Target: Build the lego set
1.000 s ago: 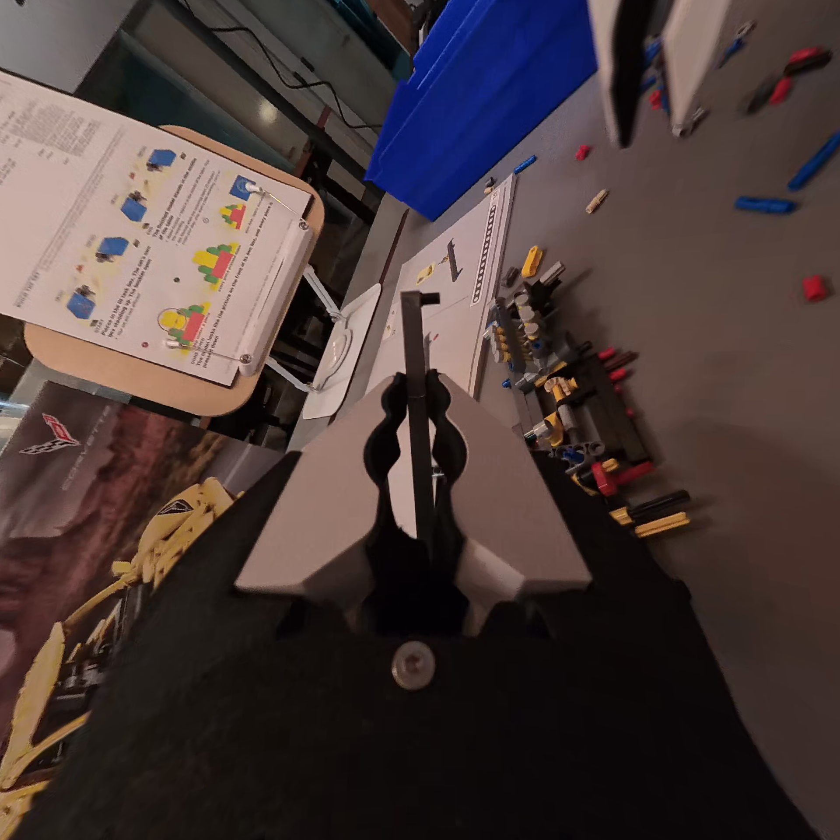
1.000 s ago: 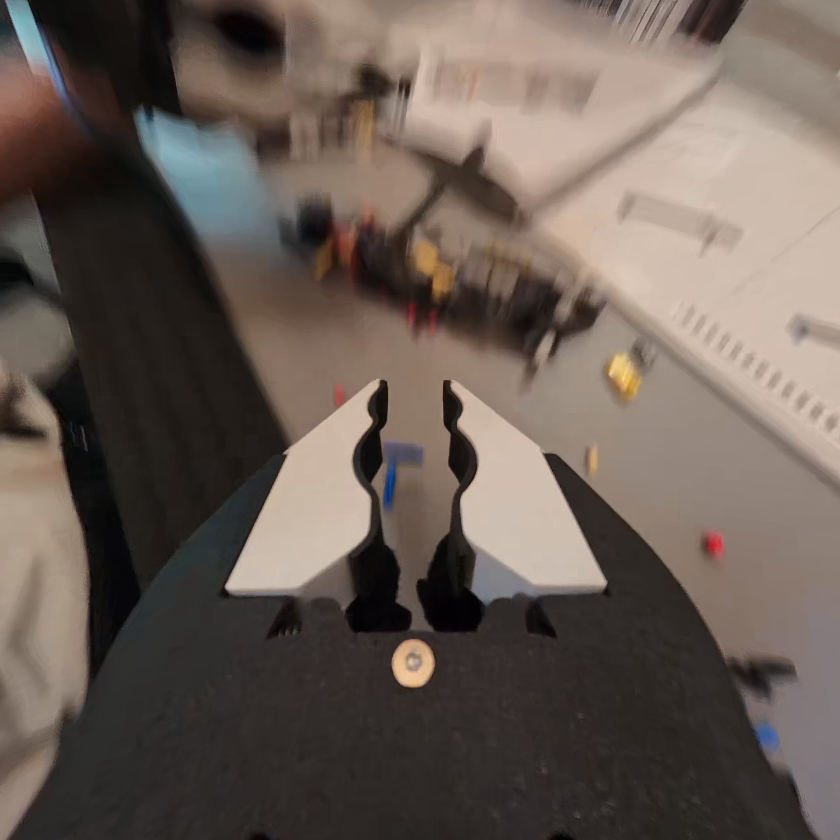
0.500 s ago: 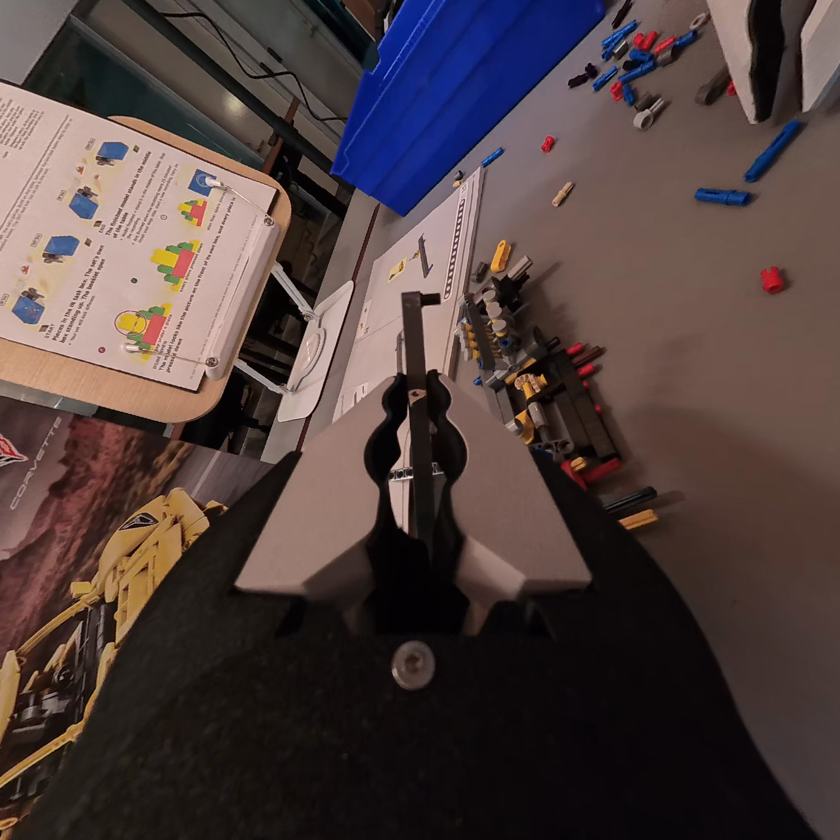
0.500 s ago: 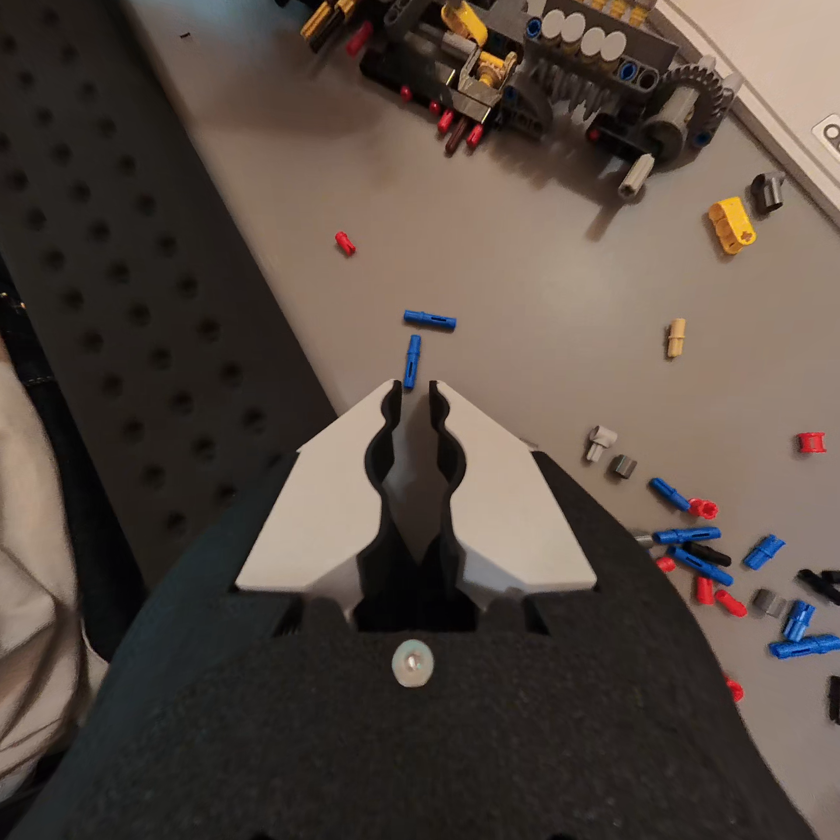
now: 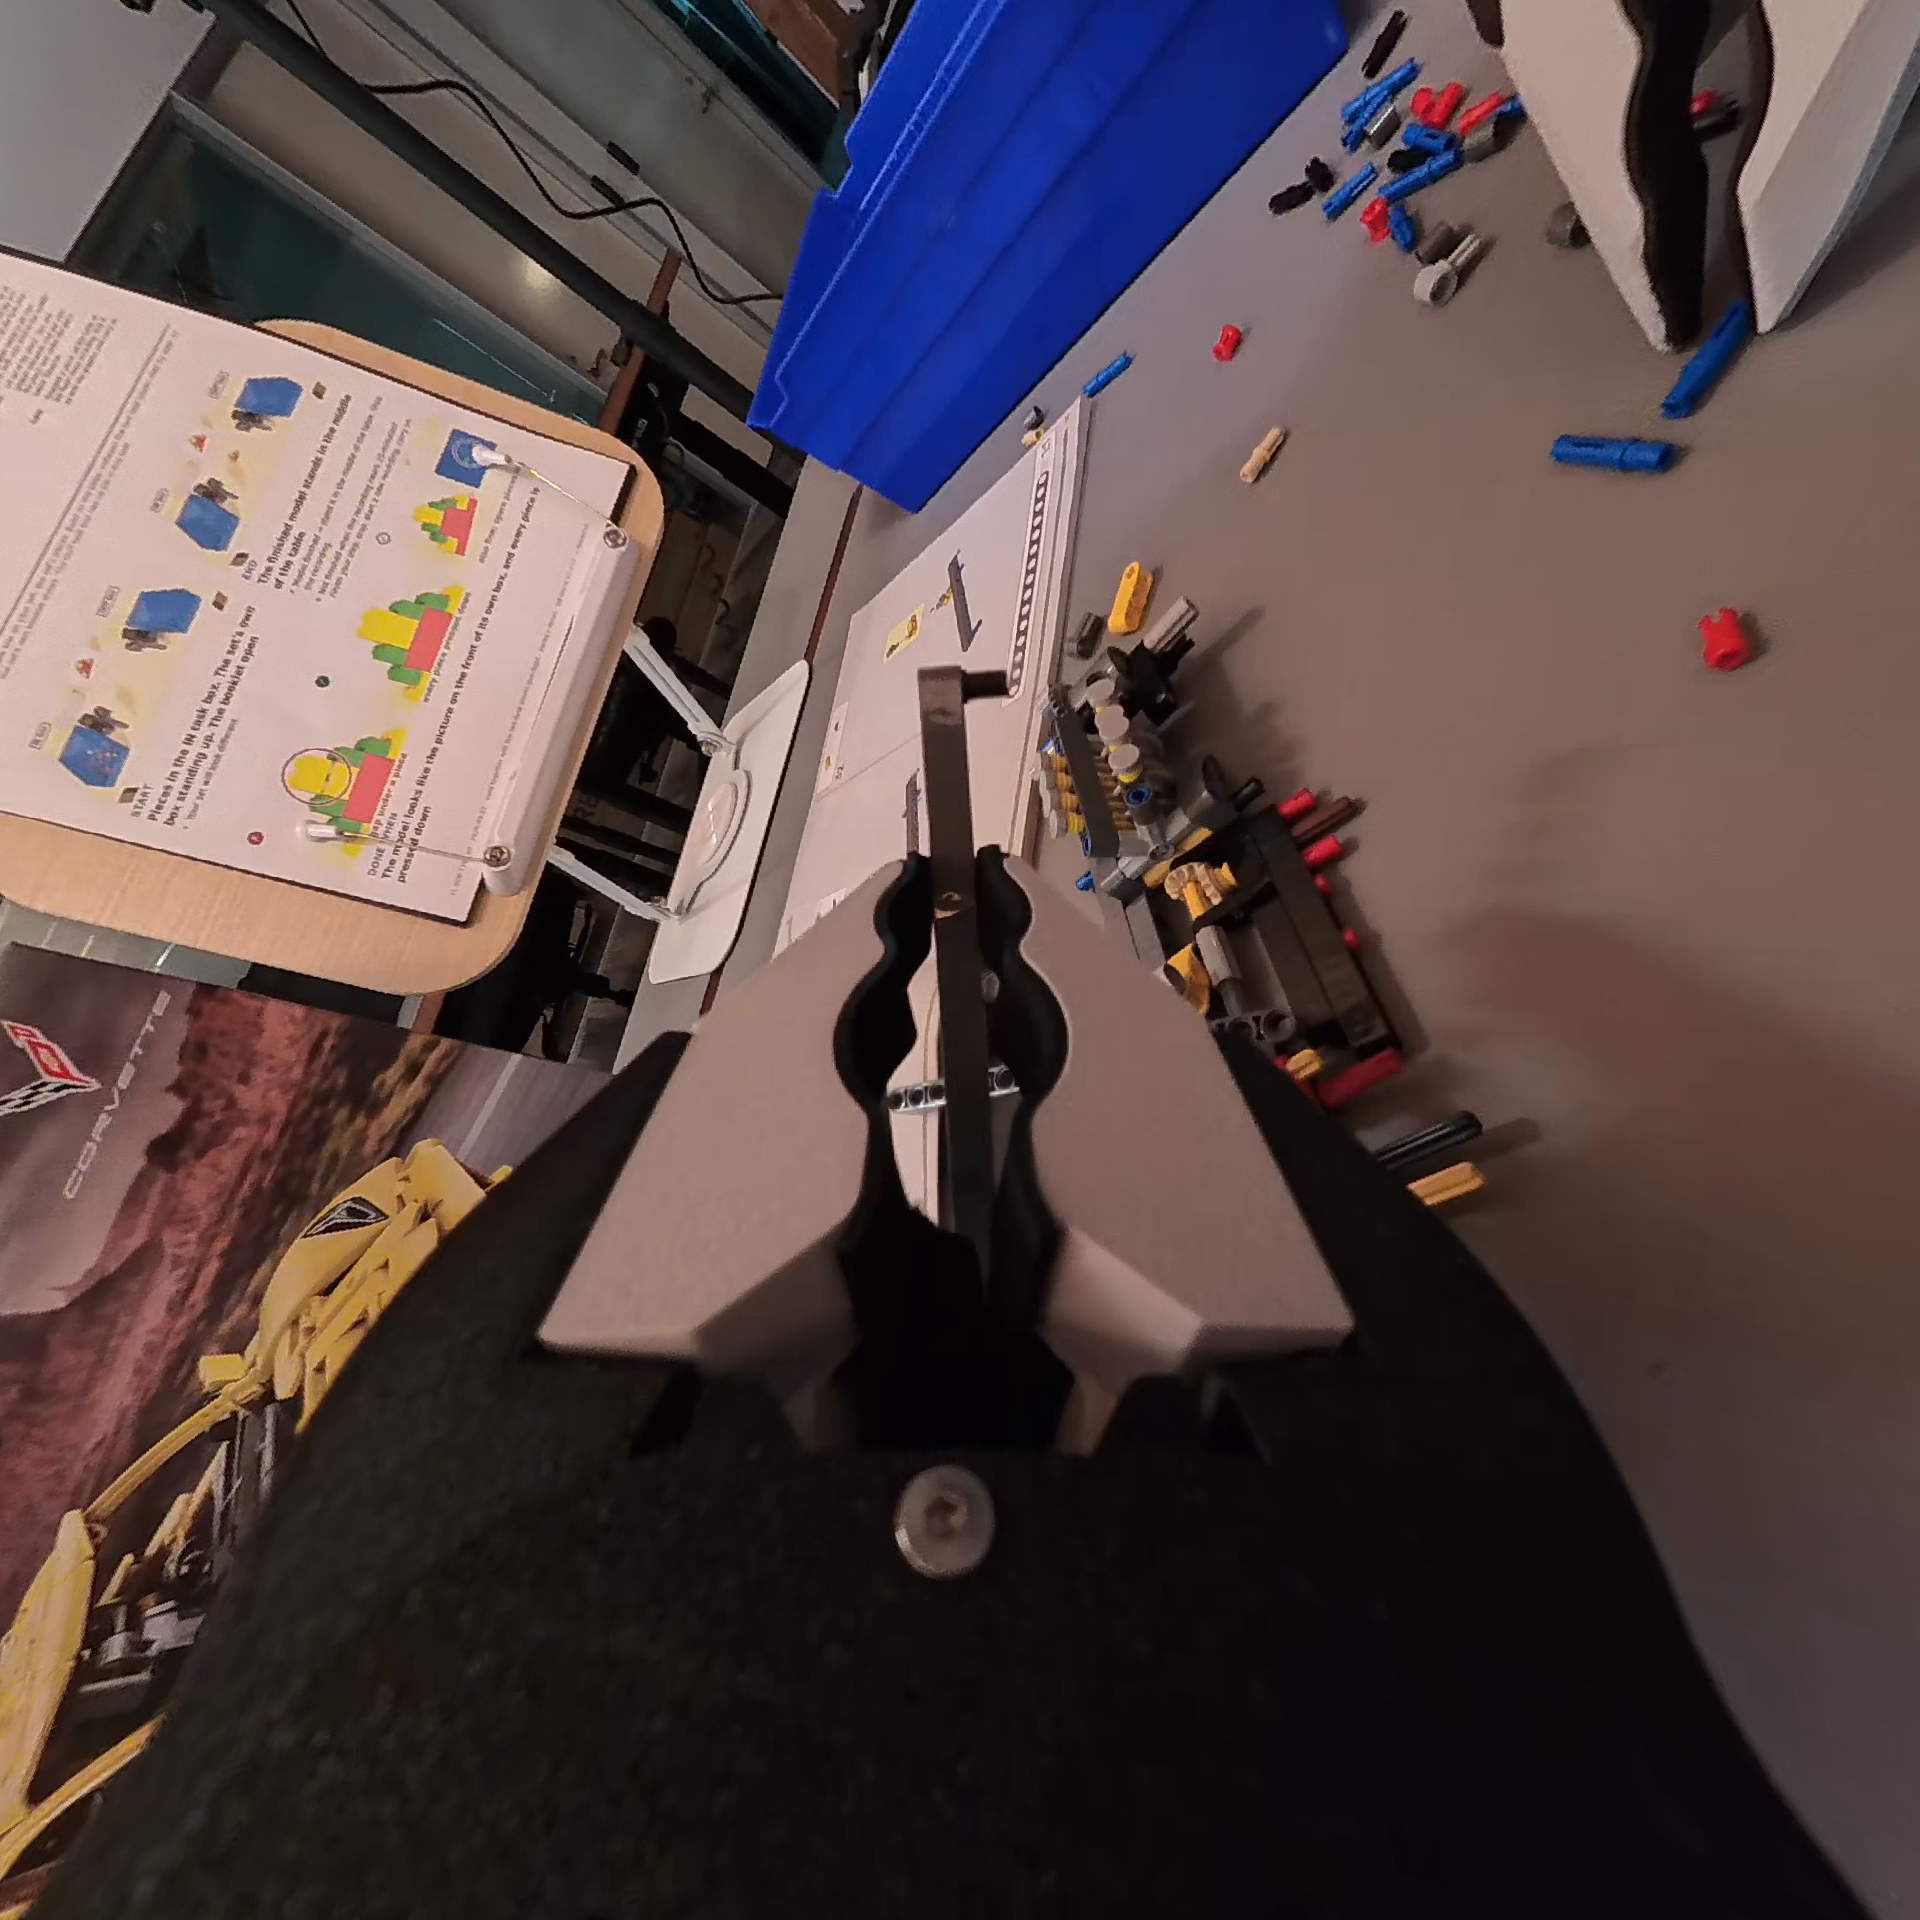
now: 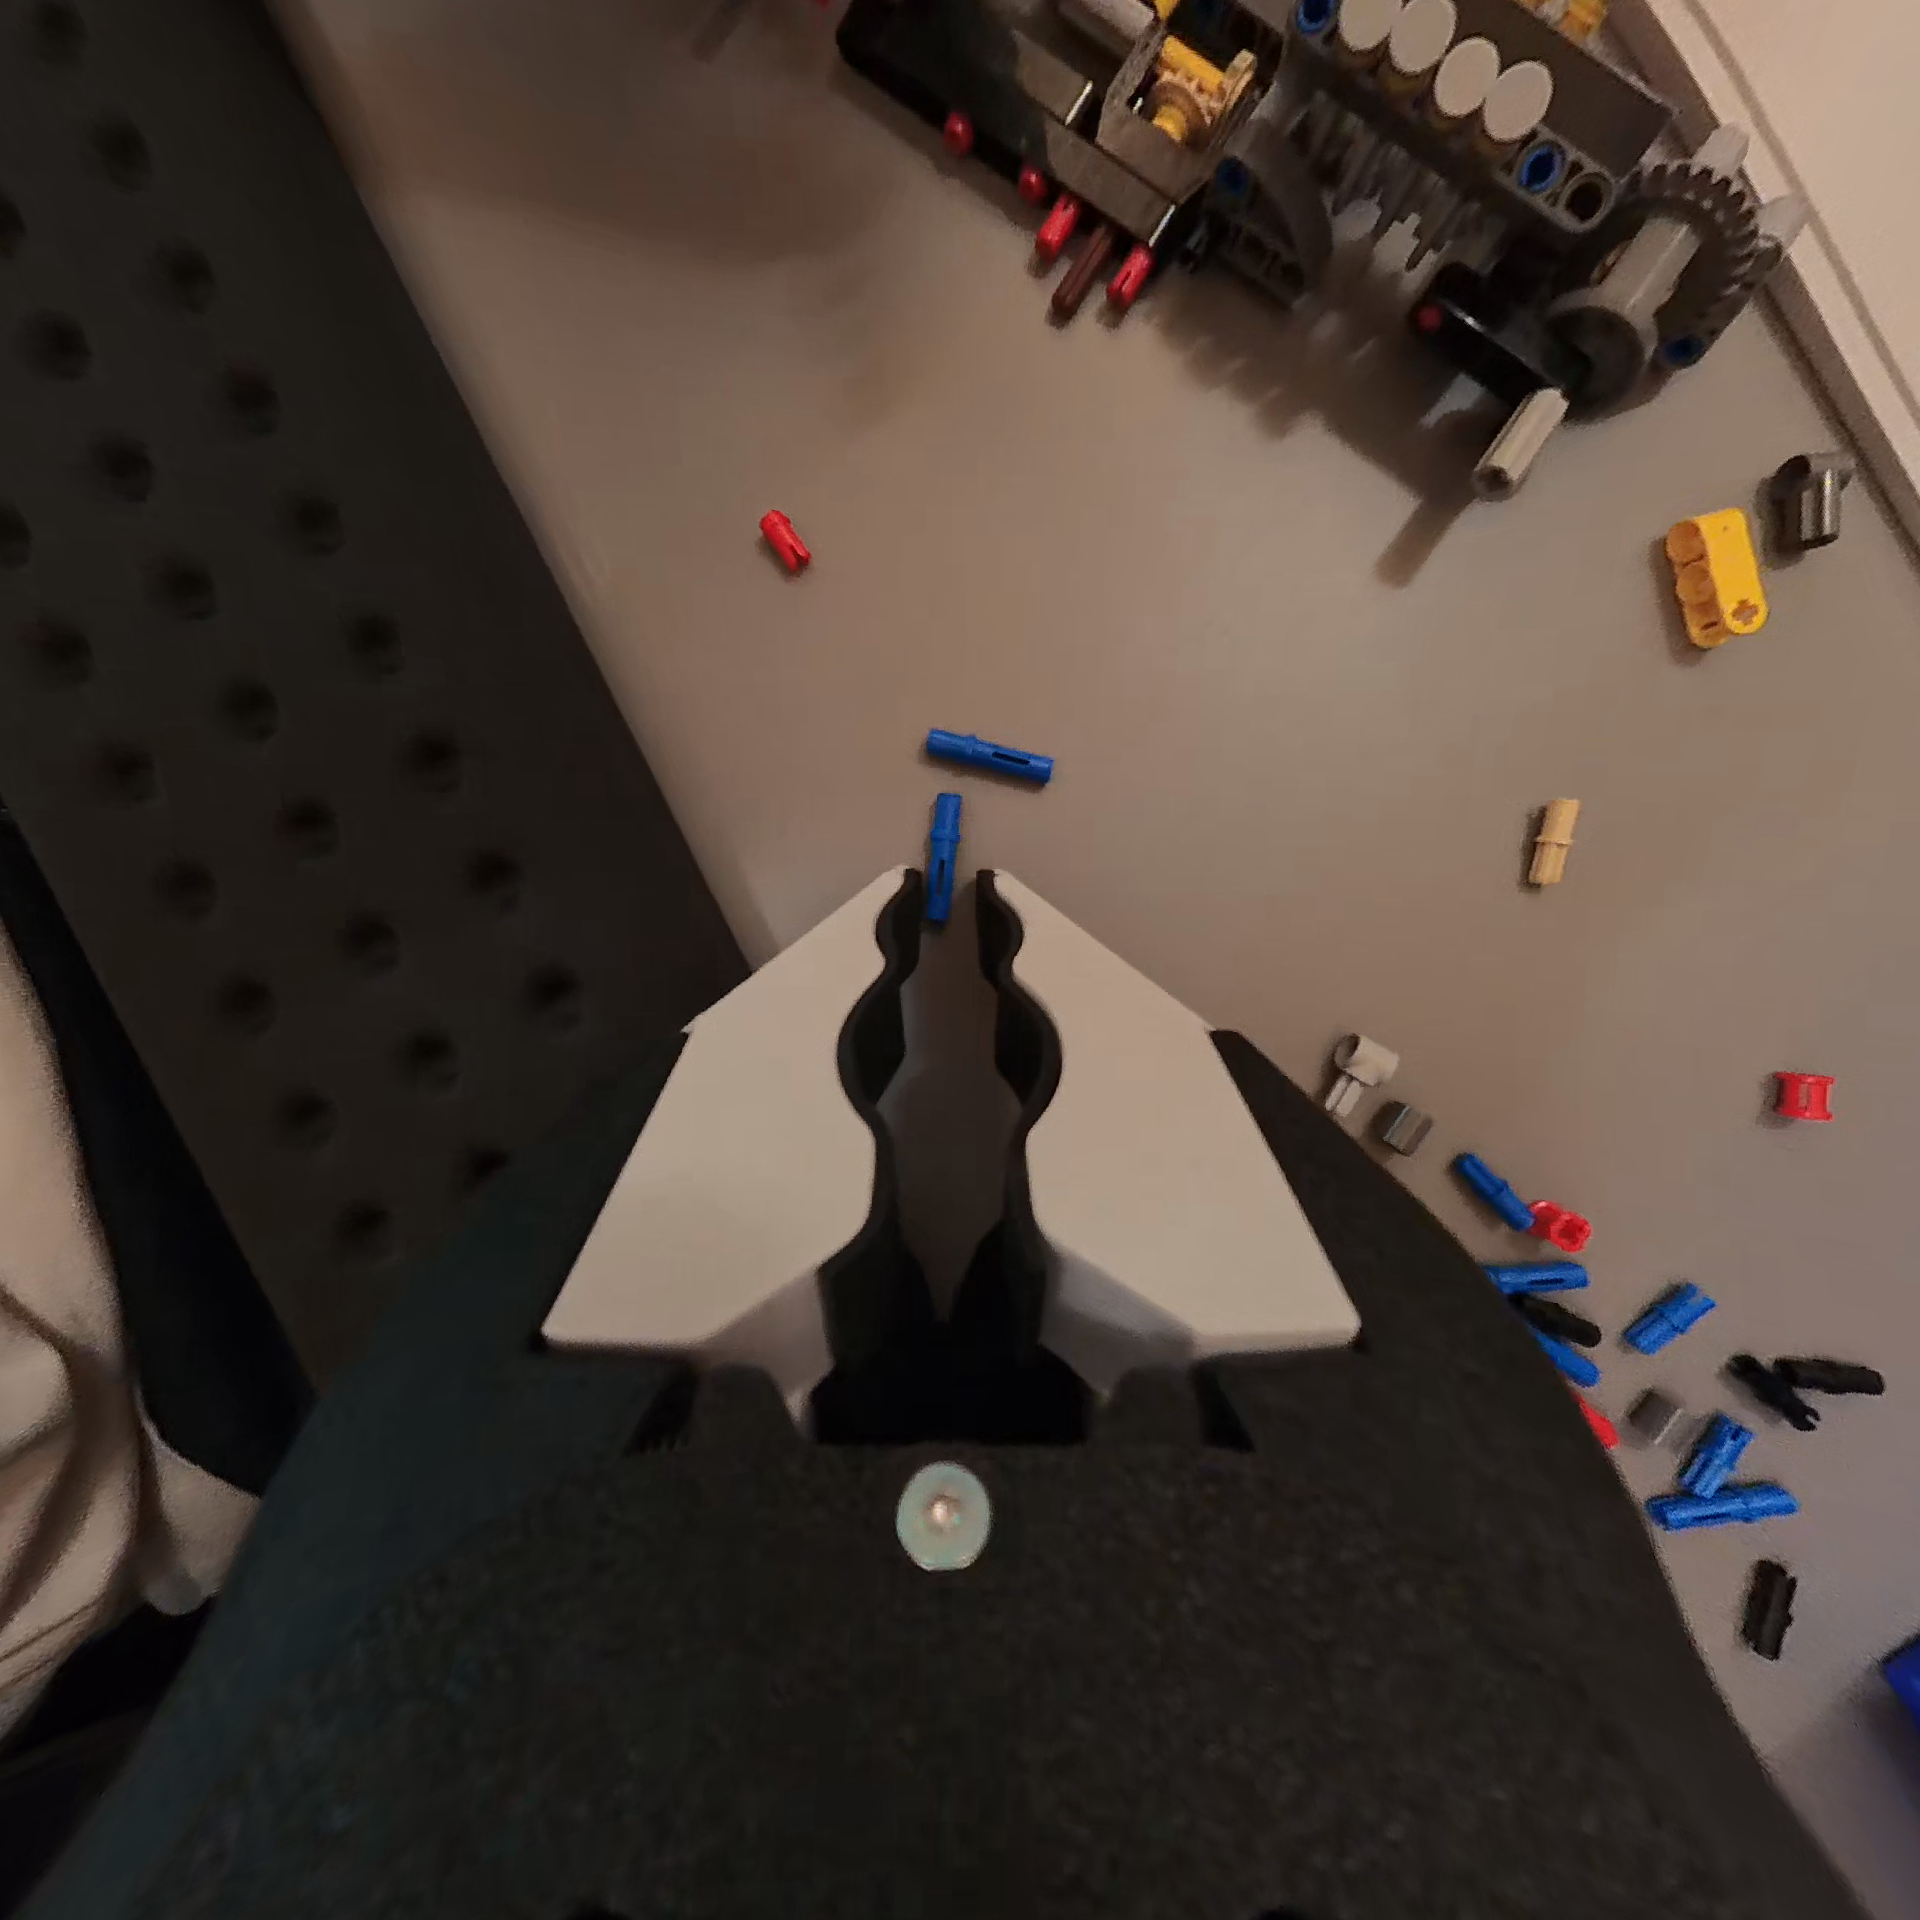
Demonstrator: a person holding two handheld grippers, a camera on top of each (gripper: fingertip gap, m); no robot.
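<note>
Left gripper (image 5: 954, 883): jaws clenched on a long black beam (image 5: 948, 821) that projects straight ahead past the tips. Just right of those jaws, the part-built lego assembly (image 5: 1195, 862) rests on the grey counter (image 5: 1558, 1039), alongside an open instruction booklet (image 5: 935, 665). A blue bin (image 5: 997, 229) stands farther ahead.

Right gripper (image 6: 945, 883): jaws slightly parted, lowered around a blue pin (image 6: 943, 854) lying on the counter; its near end sits between the tips, contact not discernible. A second blue pin (image 6: 987, 756) lies crosswise just beyond. Loose pins (image 6: 1662, 1371) clutter the counter right of the jaws. A perforated black mat (image 6: 208, 623) lies to their left.
</note>
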